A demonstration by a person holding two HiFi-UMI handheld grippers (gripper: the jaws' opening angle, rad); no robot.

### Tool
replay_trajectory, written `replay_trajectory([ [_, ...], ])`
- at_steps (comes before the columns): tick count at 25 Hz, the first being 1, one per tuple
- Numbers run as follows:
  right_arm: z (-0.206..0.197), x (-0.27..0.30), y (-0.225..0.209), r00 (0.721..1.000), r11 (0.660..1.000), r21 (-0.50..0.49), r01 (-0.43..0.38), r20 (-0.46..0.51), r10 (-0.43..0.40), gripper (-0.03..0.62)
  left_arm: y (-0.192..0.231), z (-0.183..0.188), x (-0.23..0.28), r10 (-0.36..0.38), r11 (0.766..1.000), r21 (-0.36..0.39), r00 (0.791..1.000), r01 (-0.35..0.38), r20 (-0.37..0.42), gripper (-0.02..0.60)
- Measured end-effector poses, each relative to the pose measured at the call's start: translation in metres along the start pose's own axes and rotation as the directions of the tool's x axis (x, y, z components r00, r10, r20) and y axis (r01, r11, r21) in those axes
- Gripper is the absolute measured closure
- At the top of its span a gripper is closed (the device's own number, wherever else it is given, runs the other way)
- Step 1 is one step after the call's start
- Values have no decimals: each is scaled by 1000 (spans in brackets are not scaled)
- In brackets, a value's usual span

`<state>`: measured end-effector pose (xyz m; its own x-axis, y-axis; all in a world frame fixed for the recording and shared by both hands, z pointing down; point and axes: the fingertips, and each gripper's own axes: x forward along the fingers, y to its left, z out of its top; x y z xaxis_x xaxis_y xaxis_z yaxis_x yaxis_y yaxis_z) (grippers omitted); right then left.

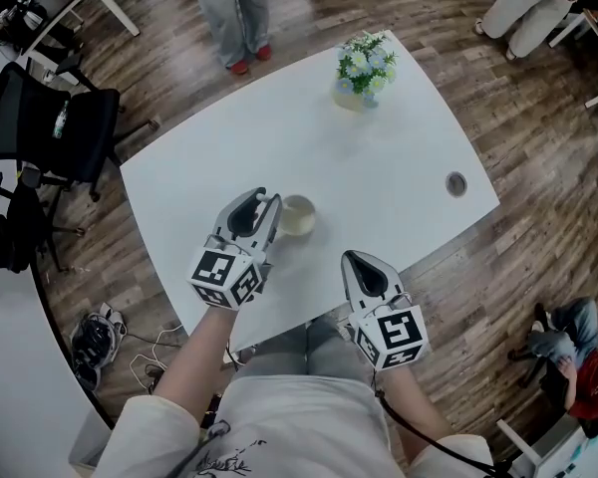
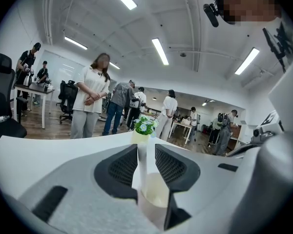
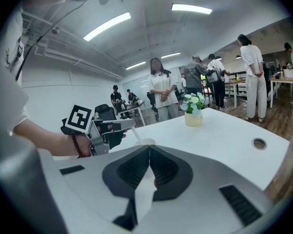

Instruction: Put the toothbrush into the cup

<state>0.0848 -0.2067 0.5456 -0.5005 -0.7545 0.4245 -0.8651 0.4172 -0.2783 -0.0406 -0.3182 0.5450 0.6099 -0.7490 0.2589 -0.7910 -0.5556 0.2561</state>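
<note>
- Clamping the toothbrush by its white handle, the left tool hovered just over the cup.
- The right tool was pressed together, empty; only its view showed the toothbrush slanting down to the cup's rim.

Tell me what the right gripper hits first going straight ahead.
Most likely the cup, standing beyond the shut jaws of the right gripper in its own view; the toothbrush held above it is close. Depth is unclear.

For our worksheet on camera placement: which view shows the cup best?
The head view: the cup shows almost whole from above, beside the left tool. The left gripper view shows it close, partly hidden by the jaws; the right gripper view shows only its rim.
</note>
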Motion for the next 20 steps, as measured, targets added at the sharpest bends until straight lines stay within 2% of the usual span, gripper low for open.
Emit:
replay_trajectory([
  [15, 14, -15, 18, 999, 1000, -13, -17, 39, 17, 576, -20, 0, -67, 35, 999, 6, 999, -35, -3, 477],
  [20, 16, -26, 28, 999, 999, -27, -21, 46, 22, 576, -32, 1, -93, 59, 998, -16, 998, -59, -7, 538],
])
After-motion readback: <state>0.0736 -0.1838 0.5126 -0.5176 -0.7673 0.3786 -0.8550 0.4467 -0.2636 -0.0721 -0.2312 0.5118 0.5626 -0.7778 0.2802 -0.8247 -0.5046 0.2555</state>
